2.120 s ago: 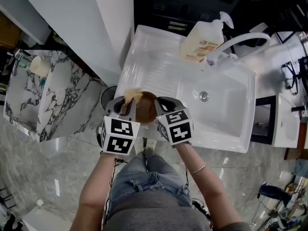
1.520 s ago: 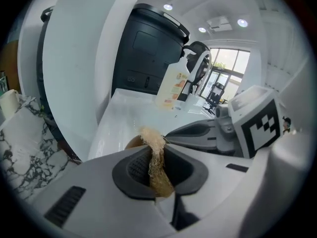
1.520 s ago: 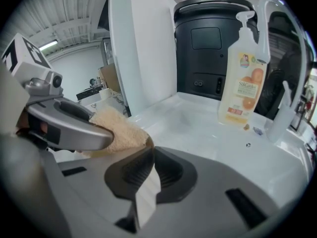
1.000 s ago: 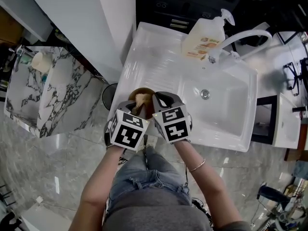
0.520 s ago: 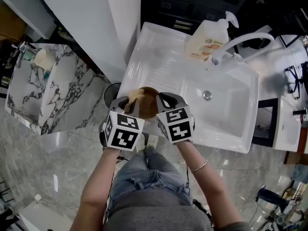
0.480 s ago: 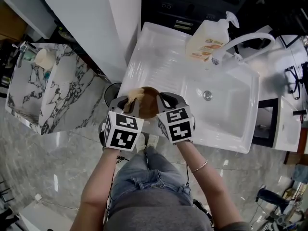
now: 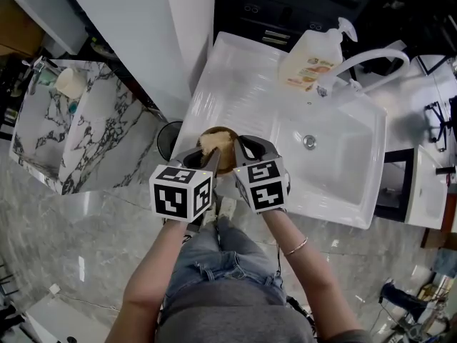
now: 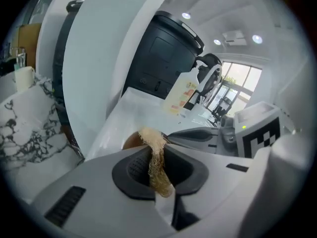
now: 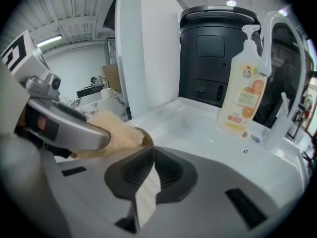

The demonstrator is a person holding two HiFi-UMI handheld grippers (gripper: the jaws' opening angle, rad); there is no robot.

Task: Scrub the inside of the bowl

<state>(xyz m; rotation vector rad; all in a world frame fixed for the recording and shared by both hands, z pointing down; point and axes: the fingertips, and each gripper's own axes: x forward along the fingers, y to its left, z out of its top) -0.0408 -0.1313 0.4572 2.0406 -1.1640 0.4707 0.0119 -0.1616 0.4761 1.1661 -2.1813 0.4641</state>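
A brown bowl (image 7: pixel 223 157) is held over the front edge of the white draining board (image 7: pixel 239 84). My right gripper (image 7: pixel 238 148) is shut on the bowl's right rim (image 9: pixel 144 137). A tan fibrous sponge (image 7: pixel 210 142) is pressed into the bowl, and my left gripper (image 7: pixel 208 157) is shut on it. In the left gripper view the sponge (image 8: pixel 155 163) stands pinched between the jaws, with a sliver of bowl (image 8: pixel 131 141) behind it. In the right gripper view the sponge (image 9: pixel 113 132) fills the bowl under a left gripper finger (image 9: pixel 69 127). Most of the bowl's inside is hidden.
A sink basin (image 7: pixel 341 164) with a drain (image 7: pixel 309 142) lies right of the draining board. An orange soap dispenser (image 7: pixel 308 54) and a curved white tap (image 7: pixel 365 60) stand at the back. A black bin (image 7: pixel 169 137) and a marble counter (image 7: pixel 93 138) are to the left.
The left gripper has swung right and turned, carrying the sponge from the bowl's left rim toward its middle. The right gripper and bowl have stayed in place.
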